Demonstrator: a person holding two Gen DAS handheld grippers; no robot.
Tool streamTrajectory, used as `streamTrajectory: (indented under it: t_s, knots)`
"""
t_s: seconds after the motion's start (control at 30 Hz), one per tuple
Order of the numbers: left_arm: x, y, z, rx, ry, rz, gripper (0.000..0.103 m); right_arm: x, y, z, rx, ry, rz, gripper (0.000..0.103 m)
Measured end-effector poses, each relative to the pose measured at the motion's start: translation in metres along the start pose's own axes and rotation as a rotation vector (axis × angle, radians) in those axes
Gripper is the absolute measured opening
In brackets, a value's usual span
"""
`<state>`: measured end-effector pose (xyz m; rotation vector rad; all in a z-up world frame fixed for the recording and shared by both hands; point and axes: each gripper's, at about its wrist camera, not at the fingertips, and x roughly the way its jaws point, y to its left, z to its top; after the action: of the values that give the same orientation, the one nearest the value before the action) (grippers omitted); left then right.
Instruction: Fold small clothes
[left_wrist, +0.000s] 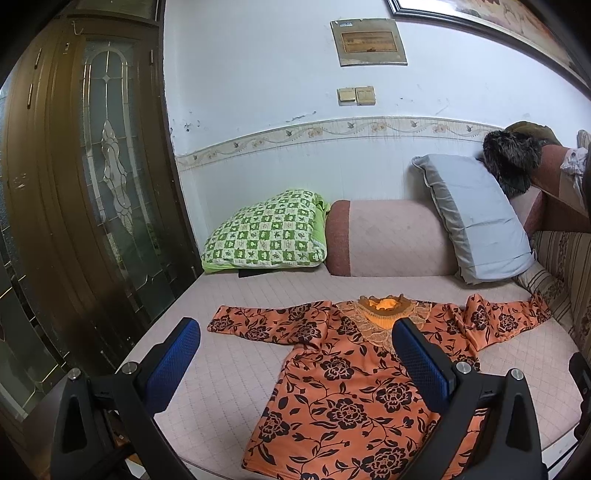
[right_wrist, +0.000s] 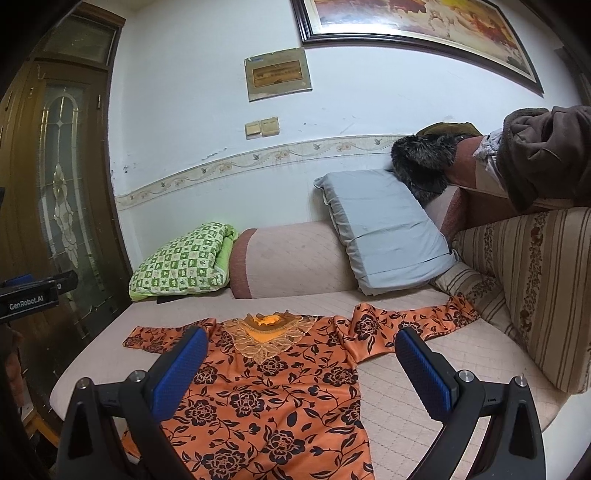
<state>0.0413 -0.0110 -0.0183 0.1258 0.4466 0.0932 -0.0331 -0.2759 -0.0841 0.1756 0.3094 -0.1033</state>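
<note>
Both jaws wide, empty: left hand-held gripper (left_wrist: 295, 354), right hand-held gripper (right_wrist: 301, 360). Orange floral top (right_wrist: 280, 398) flat on sofa seat (right_wrist: 424, 373), collar at 12 o'clock. "GenRobot.AI" label (right_wrist: 27, 305) at 9 o'clock.

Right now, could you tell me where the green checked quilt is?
The green checked quilt lies at the sofa's back left, between the glass door and the pink bolster.

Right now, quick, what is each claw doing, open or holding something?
Left claw: open, holding nothing, above the orange floral top.
Right claw: open, holding nothing, above the same top.
</note>
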Motion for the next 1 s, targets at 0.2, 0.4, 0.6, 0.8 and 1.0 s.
streamTrajectory:
  t_s: [0.2, 0.4, 0.6, 0.8, 1.0]
  knots:
    - [0.007, -0.004, 0.0, 0.005, 0.01, 0.001, 0.103, 0.006, -0.001, -0.001, 0.002, 0.008, -0.001, 0.102]
    - [0.014, -0.009, 0.0, 0.015, 0.02, -0.004, 0.103, 0.013, -0.003, -0.003, 0.007, 0.014, -0.008, 0.102]
    - [0.021, -0.017, 0.002, 0.023, 0.027, -0.004, 0.103, 0.021, -0.011, -0.004, 0.019, 0.025, -0.014, 0.102]
    - [0.023, -0.025, 0.004, 0.031, 0.026, -0.008, 0.103, 0.025, -0.017, -0.001, 0.024, 0.025, -0.02, 0.102]
    - [0.031, -0.036, 0.005, 0.05, 0.037, -0.014, 0.103, 0.034, -0.027, 0.0, 0.042, 0.035, -0.023, 0.102]
